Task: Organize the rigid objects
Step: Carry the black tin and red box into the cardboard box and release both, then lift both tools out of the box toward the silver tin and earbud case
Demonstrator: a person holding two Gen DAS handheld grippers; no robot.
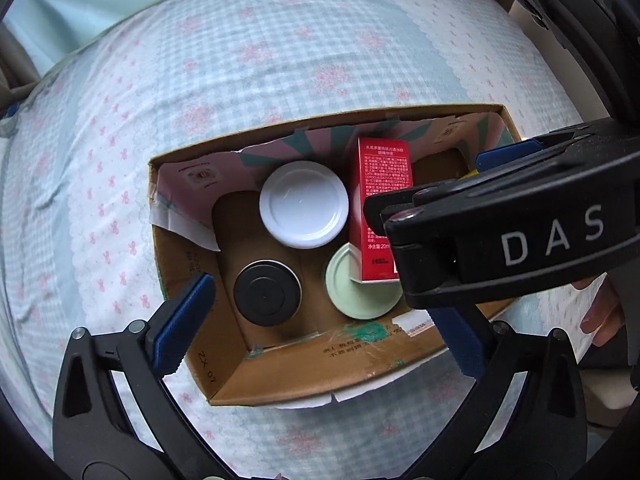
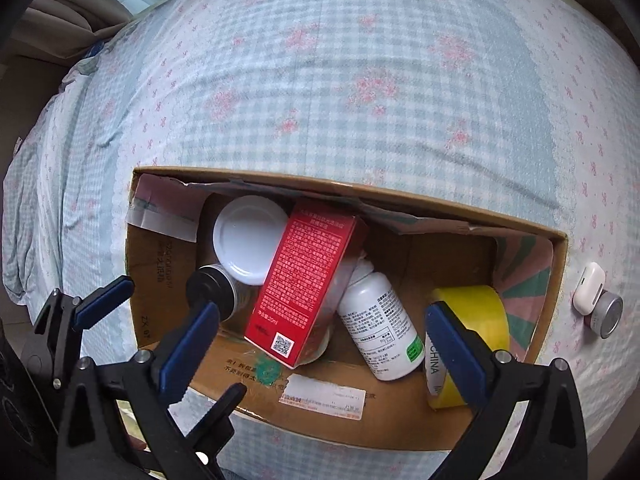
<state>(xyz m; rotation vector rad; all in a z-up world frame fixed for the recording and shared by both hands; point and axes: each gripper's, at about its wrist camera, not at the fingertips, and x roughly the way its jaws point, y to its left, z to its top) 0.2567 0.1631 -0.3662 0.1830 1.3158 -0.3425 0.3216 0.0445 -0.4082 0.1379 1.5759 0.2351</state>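
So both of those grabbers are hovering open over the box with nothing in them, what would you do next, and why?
Probably swing the right hand-held gripper toward the white earbud case and small silver tin lying on the bedspread just outside the cardboard box. Its jaws stand open and empty, the red carton, white bottle and yellow tape roll are already inside, and those two look like the only things left out.

Left gripper (image 1: pixel 320 332) and right gripper (image 2: pixel 320 344): black angular frames, blue finger pads, silver screws; white "DAS" lettering.
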